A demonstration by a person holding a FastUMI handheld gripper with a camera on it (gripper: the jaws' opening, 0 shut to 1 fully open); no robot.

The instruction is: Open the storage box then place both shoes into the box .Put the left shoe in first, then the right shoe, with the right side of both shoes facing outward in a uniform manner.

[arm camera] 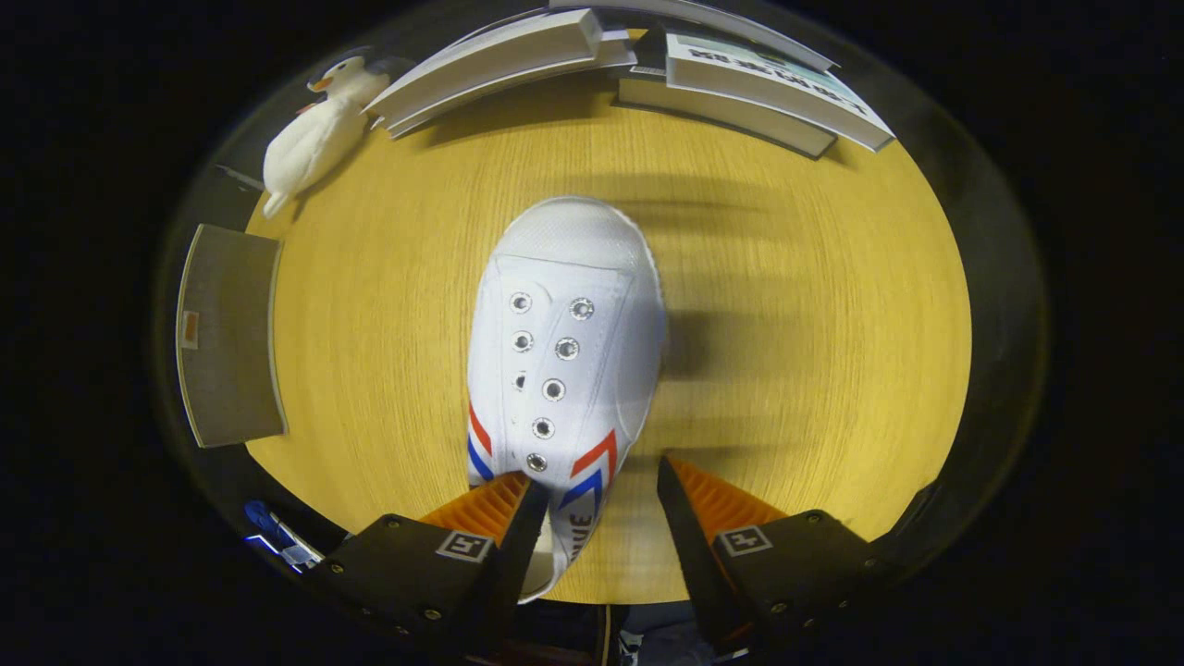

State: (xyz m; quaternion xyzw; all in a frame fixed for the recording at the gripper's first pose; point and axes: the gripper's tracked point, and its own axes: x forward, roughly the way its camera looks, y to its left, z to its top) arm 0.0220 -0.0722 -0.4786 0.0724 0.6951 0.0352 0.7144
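Claw (601,504) fingers spread open around the heel of one white shoe (564,370) on the table (795,370).

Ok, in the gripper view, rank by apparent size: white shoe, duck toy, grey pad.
1. White shoe, between the open tool fingers; nearness inflates it.
2. Grey pad.
3. Duck toy, farthest off, so its true size is unsure.

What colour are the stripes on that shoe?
Red and blue chevron stripes on the white shoe, clearest in the gripper view.
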